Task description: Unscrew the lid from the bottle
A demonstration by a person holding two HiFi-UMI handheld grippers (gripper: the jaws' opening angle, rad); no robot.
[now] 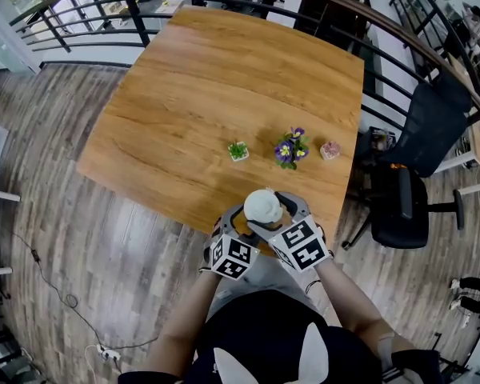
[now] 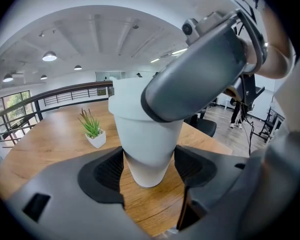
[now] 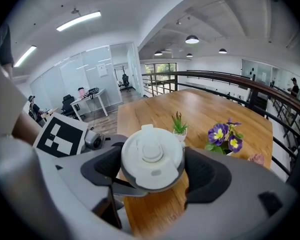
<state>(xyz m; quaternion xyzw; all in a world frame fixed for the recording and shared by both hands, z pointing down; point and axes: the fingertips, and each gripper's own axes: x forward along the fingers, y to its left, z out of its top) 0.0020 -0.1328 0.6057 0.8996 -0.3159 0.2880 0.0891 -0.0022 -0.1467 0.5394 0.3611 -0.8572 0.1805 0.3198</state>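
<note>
A white tapered bottle stands on the wooden table, close to its near edge. From above I see its round white lid with a raised centre. My left gripper is shut on the bottle's lower body, a ribbed pad pressing on each side. My right gripper comes in from the right at the top, and its pads sit against both sides of the lid. One grey right finger crosses in front of the bottle's top in the left gripper view and hides the lid there.
Beyond the bottle stand a small green plant in a white pot, a purple flower pot and a small pink pot. A black office chair stands right of the table. A dark railing curves round the far side.
</note>
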